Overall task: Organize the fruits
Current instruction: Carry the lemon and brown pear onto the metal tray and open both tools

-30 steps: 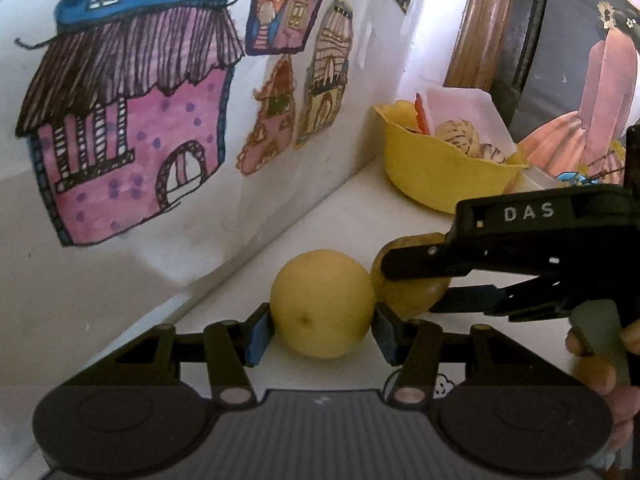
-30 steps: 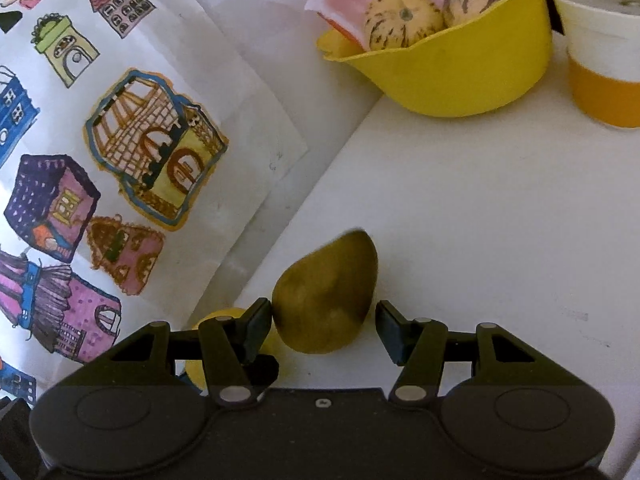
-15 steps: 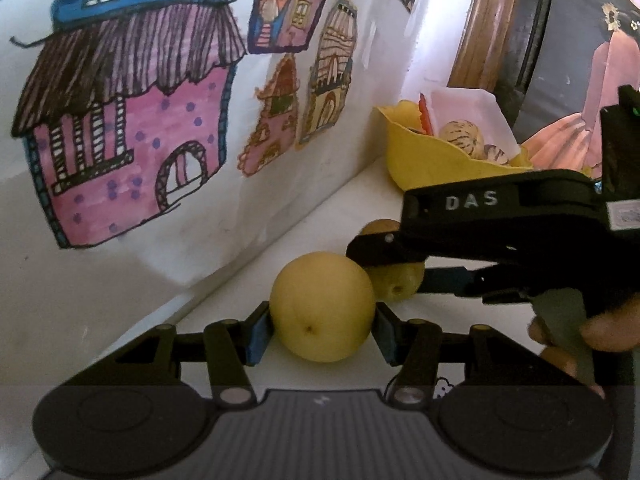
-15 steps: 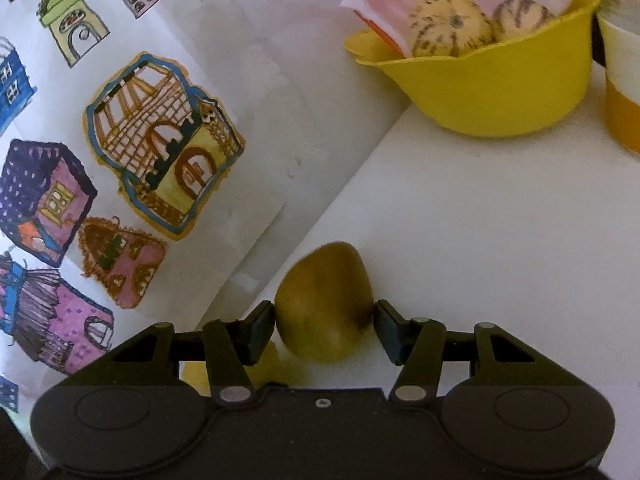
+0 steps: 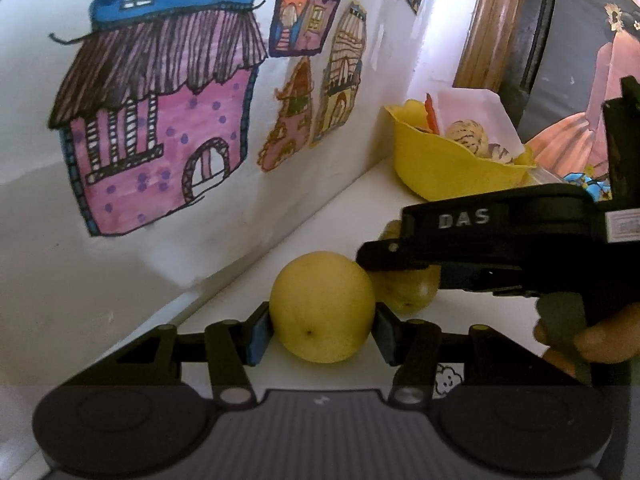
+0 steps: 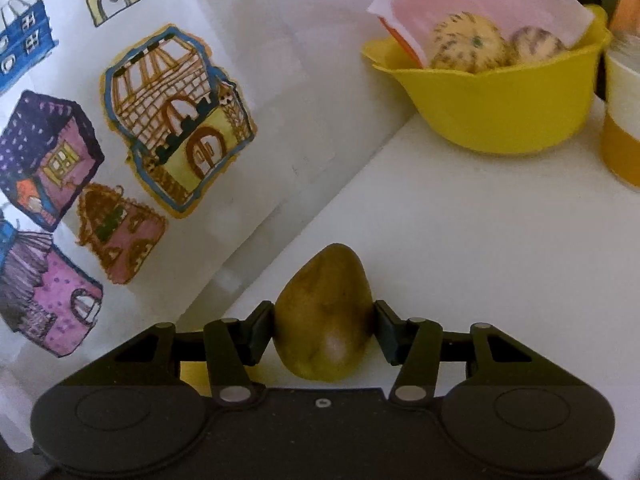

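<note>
A: Left gripper point(image 5: 322, 330)?
B: Clamped on the round yellow fruit point(image 5: 322, 307), lower centre of the left wrist frame, both pads touching its sides, white tabletop point(image 5: 352, 216) beneath.

A: Right gripper point(image 6: 324, 330)?
B: Closed around the brownish-green pear point(image 6: 323, 314), lower centre of its own frame, narrow end pointing away. In the left view the pear sits just behind the yellow fruit, mostly hidden.

A: Destination?
B: Yellow bowl point(image 6: 496, 108), upper right, holding two striped fruits point(image 6: 464, 46) and a white tray. House drawings point(image 6: 176, 120) fill the left.
</note>
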